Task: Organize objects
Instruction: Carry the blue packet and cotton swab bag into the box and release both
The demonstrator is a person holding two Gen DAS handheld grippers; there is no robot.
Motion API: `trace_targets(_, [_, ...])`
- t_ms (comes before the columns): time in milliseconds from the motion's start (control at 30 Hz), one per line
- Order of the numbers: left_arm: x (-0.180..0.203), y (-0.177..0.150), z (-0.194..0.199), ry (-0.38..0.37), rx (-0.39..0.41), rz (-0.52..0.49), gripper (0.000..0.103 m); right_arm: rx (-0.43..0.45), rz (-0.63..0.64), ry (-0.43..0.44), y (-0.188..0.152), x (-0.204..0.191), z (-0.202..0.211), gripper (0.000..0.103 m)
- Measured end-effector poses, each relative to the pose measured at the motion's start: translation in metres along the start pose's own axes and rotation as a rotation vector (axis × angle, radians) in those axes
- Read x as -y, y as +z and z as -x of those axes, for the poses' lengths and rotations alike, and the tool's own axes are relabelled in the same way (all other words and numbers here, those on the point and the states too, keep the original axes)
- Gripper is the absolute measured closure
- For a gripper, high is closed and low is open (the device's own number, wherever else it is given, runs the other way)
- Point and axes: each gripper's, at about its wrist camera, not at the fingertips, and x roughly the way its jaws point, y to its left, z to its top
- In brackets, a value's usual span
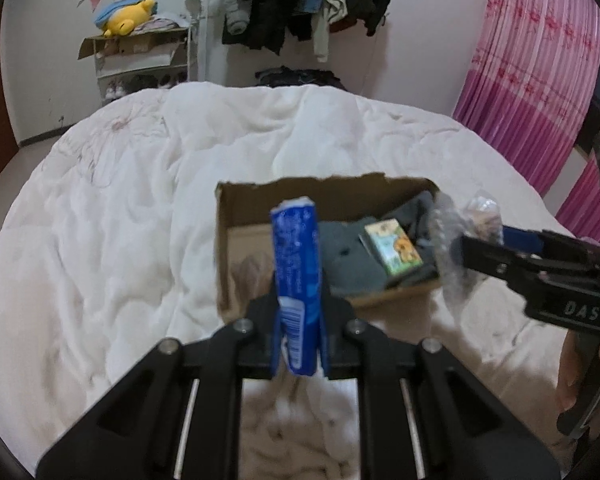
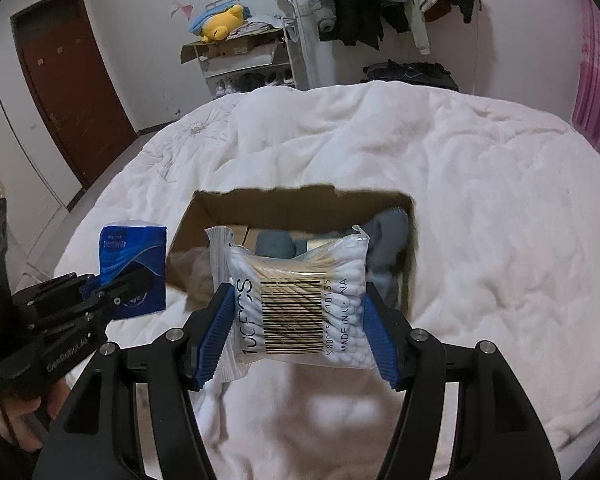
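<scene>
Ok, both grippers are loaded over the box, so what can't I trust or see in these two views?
- Box floor, right wrist view: mostly covered by the cotton swab bag in the right gripper.
- Near-left corner of the box, left wrist view: behind the blue tissue pack in the left gripper.
- Swab bag, left wrist view: blurred.
- Small picture box on the grey cloth: print unreadable.

Left gripper: jaws clamped on a blue tissue pack, held upright, edge-on. Cardboard box on white quilt, open, containing grey cloth and small illustrated carton. Right gripper beside the box, gripping a clear plastic packet.
</scene>
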Motion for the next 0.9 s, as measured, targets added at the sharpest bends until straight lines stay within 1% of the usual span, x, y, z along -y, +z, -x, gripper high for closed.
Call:
trace_targets(167, [-0.009, 0.017, -0.034, -0.021, -0.026, 0.026, 0.089, -0.040, 0.007, -0.024, 0.017, 0.000, -0.045, 0.038])
trace_targets(267, [-0.010, 0.028, -0.047, -0.059, -0.035, 0.032, 0.089, -0.057, 0.000, -0.027, 0.022, 0.001, -0.061, 0.038])
trace_targets(333, [-0.011, 0.031, -0.059, -0.089, -0.062, 0.035, 0.088, -0.063, -0.005, -0.028, 0.025, 0.002, -0.070, 0.037])
trace_targets(433, [-0.014, 0.031, -0.075, -0.086, -0.093, 0.049, 0.087, -0.064, -0.013, -0.021, 0.027, 0.003, -0.080, 0.036])
trace_targets(533, [-0.014, 0.030, -0.078, -0.075, -0.098, 0.044, 0.079, -0.066, -0.005, -0.012, 0.026, 0.005, -0.087, 0.032])
trace_targets(567, [-0.013, 0.030, -0.078, -0.071, -0.099, 0.039, 0.074, -0.057, -0.004, -0.012, 0.025, 0.006, -0.087, 0.030])
trace_targets(600, [-0.012, 0.030, -0.077, -0.065, -0.101, 0.032, 0.072, -0.051, -0.005, -0.017, 0.024, 0.006, -0.087, 0.026])
trace_targets(633, [-0.011, 0.029, -0.077, -0.057, -0.108, 0.026, 0.072, -0.048, -0.010, -0.022, 0.023, 0.007, -0.086, 0.022])
trace_targets(700, [-0.009, 0.028, -0.072, -0.041, -0.110, 0.024, 0.072, -0.043, -0.022, -0.022, 0.021, 0.009, -0.082, 0.020])
trace_targets(767, [-0.010, 0.024, -0.061, -0.042, -0.100, 0.027, 0.070, -0.036, -0.024, -0.027, 0.018, 0.010, -0.074, 0.020])
trace_targets(833, [-0.011, 0.022, -0.048, -0.044, -0.084, 0.033, 0.056, -0.034, -0.022, -0.034, 0.014, 0.011, -0.064, 0.020])
trace_targets(867, [-0.011, 0.020, -0.040, -0.042, -0.077, 0.042, 0.034, -0.035, -0.023, -0.037, 0.012, 0.012, -0.060, 0.020])
trace_targets(900, [-0.013, 0.017, -0.030, -0.046, -0.066, 0.059, 0.021, -0.036, -0.028, -0.042, 0.008, 0.012, -0.052, 0.020])
